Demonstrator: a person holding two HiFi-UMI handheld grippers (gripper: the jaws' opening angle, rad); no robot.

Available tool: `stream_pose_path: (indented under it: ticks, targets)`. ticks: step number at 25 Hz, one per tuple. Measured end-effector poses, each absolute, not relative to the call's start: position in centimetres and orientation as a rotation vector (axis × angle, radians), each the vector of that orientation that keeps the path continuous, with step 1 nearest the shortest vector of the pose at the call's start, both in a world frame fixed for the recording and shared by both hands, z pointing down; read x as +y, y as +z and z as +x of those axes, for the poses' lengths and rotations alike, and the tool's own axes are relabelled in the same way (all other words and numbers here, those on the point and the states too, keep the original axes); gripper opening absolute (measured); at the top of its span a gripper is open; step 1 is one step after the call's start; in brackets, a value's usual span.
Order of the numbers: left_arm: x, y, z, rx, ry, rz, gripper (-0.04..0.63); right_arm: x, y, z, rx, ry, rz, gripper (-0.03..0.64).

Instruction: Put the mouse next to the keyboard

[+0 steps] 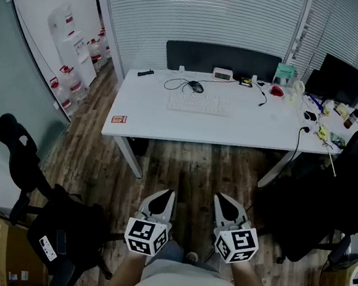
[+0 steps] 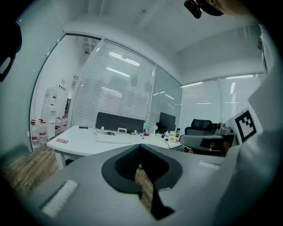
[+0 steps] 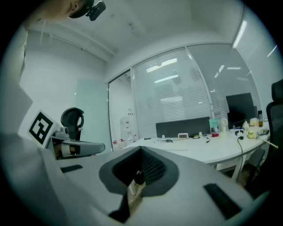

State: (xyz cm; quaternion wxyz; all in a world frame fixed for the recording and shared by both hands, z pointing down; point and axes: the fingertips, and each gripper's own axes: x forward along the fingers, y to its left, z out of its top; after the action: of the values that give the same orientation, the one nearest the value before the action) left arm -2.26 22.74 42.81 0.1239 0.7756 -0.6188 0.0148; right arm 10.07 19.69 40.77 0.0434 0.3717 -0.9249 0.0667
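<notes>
Left gripper (image 1: 166, 197), right gripper (image 1: 221, 203): own views show both clenched empty; head view places mouse (image 1: 196, 86) behind keyboard (image 1: 198, 103).

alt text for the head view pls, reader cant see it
Seen from above, the left gripper and right gripper are held low near the person's lap, fingers shut and empty, short of a white desk. On it a dark mouse lies just beyond the far edge of a white keyboard.
</notes>
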Motion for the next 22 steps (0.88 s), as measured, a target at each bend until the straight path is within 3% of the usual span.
stream_pose_path:
  ticks: [20, 22]
  targets:
    - [25.5, 41.6, 0.4, -1.713, -0.020, 2.329, 0.014, 23.1, 40.0, 11.7, -2.831, 0.156, 1.159, 0.000]
    - [25.4, 41.7, 0.9, -1.703, -0.027, 2.328, 0.078, 22.7, 40.5, 12.1, -2.823, 0.167, 1.145, 0.003]
